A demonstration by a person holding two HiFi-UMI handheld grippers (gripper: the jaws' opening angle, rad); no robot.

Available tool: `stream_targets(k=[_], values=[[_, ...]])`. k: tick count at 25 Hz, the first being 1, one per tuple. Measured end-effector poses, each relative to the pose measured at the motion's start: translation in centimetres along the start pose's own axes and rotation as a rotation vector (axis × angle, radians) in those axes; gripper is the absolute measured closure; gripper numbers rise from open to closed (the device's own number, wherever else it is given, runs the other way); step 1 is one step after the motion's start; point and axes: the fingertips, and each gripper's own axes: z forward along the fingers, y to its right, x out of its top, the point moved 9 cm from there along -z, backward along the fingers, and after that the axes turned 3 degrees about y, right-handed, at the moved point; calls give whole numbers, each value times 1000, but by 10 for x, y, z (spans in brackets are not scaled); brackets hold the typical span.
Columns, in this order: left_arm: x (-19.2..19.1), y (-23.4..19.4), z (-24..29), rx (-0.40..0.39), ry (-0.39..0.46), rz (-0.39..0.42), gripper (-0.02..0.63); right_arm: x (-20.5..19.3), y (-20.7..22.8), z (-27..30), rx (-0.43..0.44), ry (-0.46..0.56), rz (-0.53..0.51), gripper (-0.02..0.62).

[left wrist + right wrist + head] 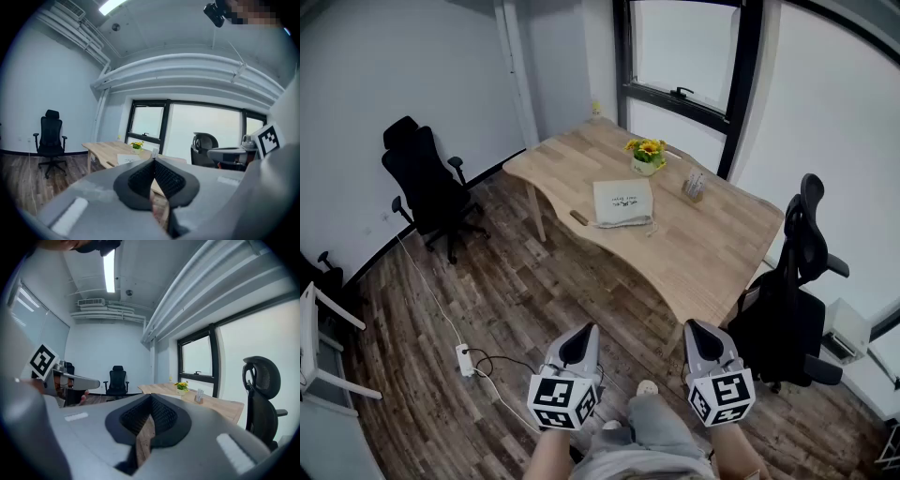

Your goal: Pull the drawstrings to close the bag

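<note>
Wood flooring fills much of the head view, where the left gripper and right gripper hang side by side low in the frame, well apart from a pale table. A white bag lies flat on the table. Its drawstrings trail at the near right corner, and a small dark item sits just beside the near left corner. A flowerpot and a pen cup stand beyond the bag. One black chair stands left of the table, and a second chair is at its right end. In the left gripper view the jaws are pressed together with nothing between them, and the bag lies far ahead on the table, untouched. In the right gripper view the jaws likewise meet, empty, and the table with the flowerpot and pen cup sits well off, ahead and to the right.
</note>
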Motion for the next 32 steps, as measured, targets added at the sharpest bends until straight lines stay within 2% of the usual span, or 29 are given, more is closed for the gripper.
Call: stream_targets(k=[5,12,24,28,32], values=[[10,8,28,12,-20,8,601,4,26,15,18,-16,14,594],[29,1,81,55,-20,35,601,17,68,64,60,33,47,592],[18,-8,145,124,-19,34,601,4,123,126,130,-8,38,591],[13,-17,160,125,-39,29,601,-1,127,148,168,-40,50,568],[14,-35,177,136,-43,32,601,-4,131,174,170,-60,58,514]])
